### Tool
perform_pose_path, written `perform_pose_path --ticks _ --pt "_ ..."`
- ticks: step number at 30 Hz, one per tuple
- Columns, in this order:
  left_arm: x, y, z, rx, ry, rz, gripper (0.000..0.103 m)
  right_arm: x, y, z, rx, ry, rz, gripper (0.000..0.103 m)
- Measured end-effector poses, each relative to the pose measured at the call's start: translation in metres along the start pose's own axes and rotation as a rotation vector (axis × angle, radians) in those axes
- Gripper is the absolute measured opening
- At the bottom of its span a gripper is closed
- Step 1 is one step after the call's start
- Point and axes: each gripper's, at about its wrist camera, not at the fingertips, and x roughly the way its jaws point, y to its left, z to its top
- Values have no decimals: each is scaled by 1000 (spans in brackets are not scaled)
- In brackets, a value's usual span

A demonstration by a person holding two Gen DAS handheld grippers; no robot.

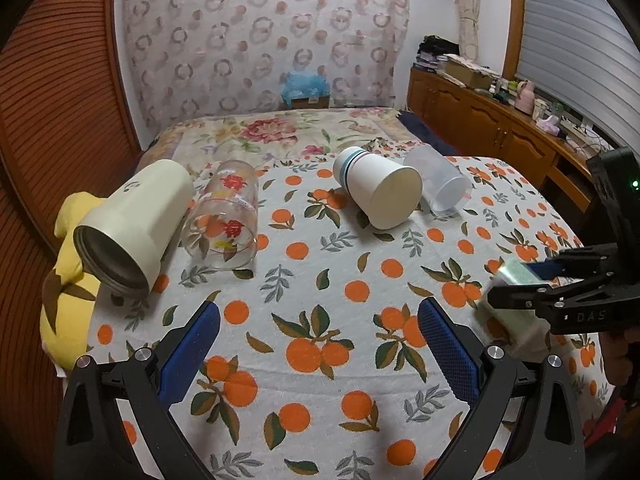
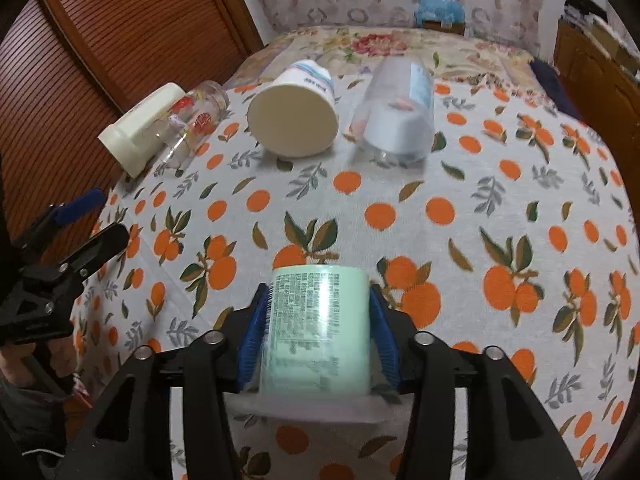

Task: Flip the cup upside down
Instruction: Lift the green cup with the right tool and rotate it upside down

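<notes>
Right hand-held gripper [image 2: 318, 330] pinches the green cup [image 2: 318, 320] by its sides, above the orange-print cloth [image 2: 440, 216]. Mid-flip, by the look. Next: lower squarely, rim down. Left hand-held gripper [image 1: 320, 336] spread, holding nothing.

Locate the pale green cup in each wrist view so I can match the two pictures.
Left wrist: green cup at the right edge, clamped in the right tool.
Right wrist: bottom centre, held between the blue pads.
Shared landmark: the white paper cup lying on its side.
</notes>
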Motion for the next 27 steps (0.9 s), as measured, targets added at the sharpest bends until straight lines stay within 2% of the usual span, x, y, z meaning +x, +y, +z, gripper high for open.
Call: perform_pose_path --ticks 5,9,13,16,21,26,27 --pt "-1 -8 2 -2 15 -21 95 -26 -11 -4 -10 -108 0 66" --pt "1 -26 7 -1 31 -43 95 -51 -24 -25 -45 -214 -82 68" --pt "5 -48 14 -9 55 -66 95 -63 -40 -52 -35 -270 -123 70" --pt "7 -64 20 -15 65 -87 92 -72 -52 -70 4 -306 -111 70" --pt "9 -89 28 -9 59 -102 91 -93 -57 -72 22 -391 -72 70" --pt "19 -108 38 -13 94 -142 87 -100 -60 -80 21 -414 -78 70" --pt "22 -112 39 -10 103 -146 83 -100 -62 -83 23 -414 -81 70"
